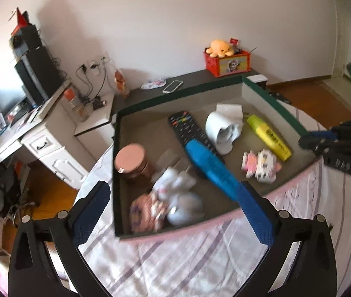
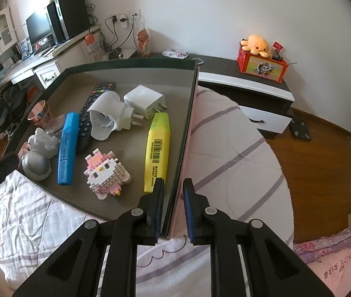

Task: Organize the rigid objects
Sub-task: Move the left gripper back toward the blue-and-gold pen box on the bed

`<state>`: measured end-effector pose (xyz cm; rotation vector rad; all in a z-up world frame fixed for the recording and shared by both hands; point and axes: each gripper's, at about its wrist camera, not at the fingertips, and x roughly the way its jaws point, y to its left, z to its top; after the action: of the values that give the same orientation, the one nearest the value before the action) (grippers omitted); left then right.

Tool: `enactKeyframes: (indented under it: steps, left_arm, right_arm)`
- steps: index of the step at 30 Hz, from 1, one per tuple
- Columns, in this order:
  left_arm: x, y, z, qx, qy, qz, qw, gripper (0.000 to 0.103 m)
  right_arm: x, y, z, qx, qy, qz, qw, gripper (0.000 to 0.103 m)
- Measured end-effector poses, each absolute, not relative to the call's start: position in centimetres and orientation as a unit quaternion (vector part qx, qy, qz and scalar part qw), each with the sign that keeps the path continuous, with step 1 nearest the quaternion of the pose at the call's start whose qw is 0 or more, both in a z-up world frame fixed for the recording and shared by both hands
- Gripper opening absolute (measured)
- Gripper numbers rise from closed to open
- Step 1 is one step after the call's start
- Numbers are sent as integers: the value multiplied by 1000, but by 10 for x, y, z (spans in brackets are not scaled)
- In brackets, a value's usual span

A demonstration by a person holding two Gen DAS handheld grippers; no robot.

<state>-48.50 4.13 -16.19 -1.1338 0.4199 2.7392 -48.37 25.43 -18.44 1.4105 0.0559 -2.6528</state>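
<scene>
Two highlighters in tray [image 2: 116, 68]; blue one [image 1: 210, 165] just ahead of gaping left claw [image 1: 173, 198].

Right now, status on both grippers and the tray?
Left gripper open, empty, over tray's near edge. Right gripper shut on tray wall. Blue marker lies in tray. Nothing in the way.

Left wrist cam is looking down-forward from the tray's [image 1: 274, 101] near-left corner. Right wrist cam is sitting close over its right wall, facing the same way. Both are sharing tray contents, desk [image 2: 51, 61], orange plush [image 1: 221, 47].
</scene>
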Motion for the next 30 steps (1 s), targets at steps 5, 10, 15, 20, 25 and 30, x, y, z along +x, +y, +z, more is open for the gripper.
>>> enactKeyframes:
  steps: [5,10,15,20,25,30]
  left_arm:
    - [-454,23,-162,-374,115,918,69,103]
    - [-417,14,-165,-372,112,918,76,103]
    - [-374,15,-169,-361,121,920,90,103]
    - [-343,16,-182,-375,108,914,112,103]
    - [-317,22,-195,-385,96,908,136,103]
    - [-303,42,-202,-406,44,898,163,103]
  right_arm:
    - [-466,256,-171,449,16,-891,65,16]
    - [-439,262,-158,429,11,-902,54,35]
    - [-402,262,-150,415,22,-908,52,45]
    - [-359,264,-150,401,27,-914,46,65]
    - [-328,266,-163,411,27,-910,48,66]
    - [-319,266,-172,415,24,-908,46,66]
